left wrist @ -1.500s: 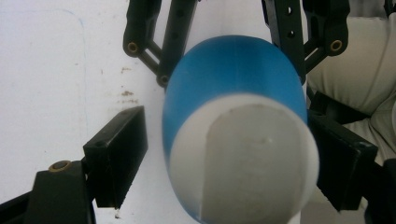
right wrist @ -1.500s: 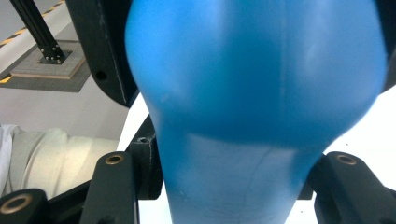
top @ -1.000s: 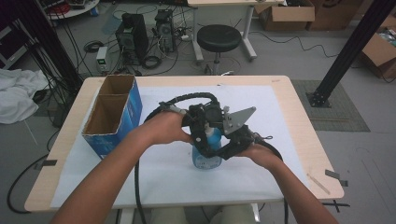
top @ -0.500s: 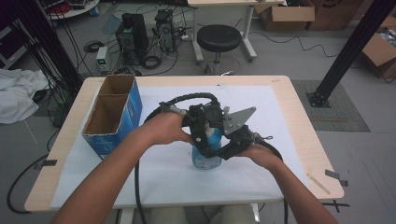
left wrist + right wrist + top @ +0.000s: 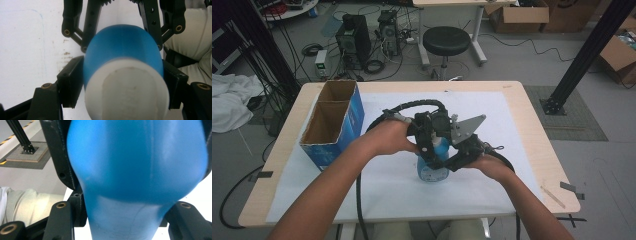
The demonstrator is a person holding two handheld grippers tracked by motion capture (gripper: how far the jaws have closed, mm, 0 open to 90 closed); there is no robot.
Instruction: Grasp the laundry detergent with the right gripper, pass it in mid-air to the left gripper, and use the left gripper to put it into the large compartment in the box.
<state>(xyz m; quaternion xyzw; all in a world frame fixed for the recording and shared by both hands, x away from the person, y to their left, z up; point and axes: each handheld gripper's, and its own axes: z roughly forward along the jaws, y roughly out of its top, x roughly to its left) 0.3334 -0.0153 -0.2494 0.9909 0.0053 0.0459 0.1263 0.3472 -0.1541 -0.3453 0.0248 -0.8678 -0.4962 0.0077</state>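
Note:
A blue bottle (image 5: 433,171) with a white cap (image 5: 130,97) stands on the white sheet in the middle of the table. My left gripper (image 5: 431,142) comes down over its top. Its jaws have just been closing, and their pads (image 5: 71,87) now press on both sides of the bottle's (image 5: 122,47) shoulder below the cap. My right gripper (image 5: 451,161) reaches in from the right and is shut on the bottle's (image 5: 137,170) body lower down. Its black jaws (image 5: 58,157) flank the blue wall.
An open blue cardboard box (image 5: 332,125) with two compartments stands at the table's left. The white sheet (image 5: 517,150) covers most of the wooden tabletop (image 5: 542,150). Cables trail from both grippers toward the front edge. A stool (image 5: 447,40) and computers stand on the floor beyond.
Both hands have stayed where they were around the bottle; the high view shows no shift of the bottle or the box.

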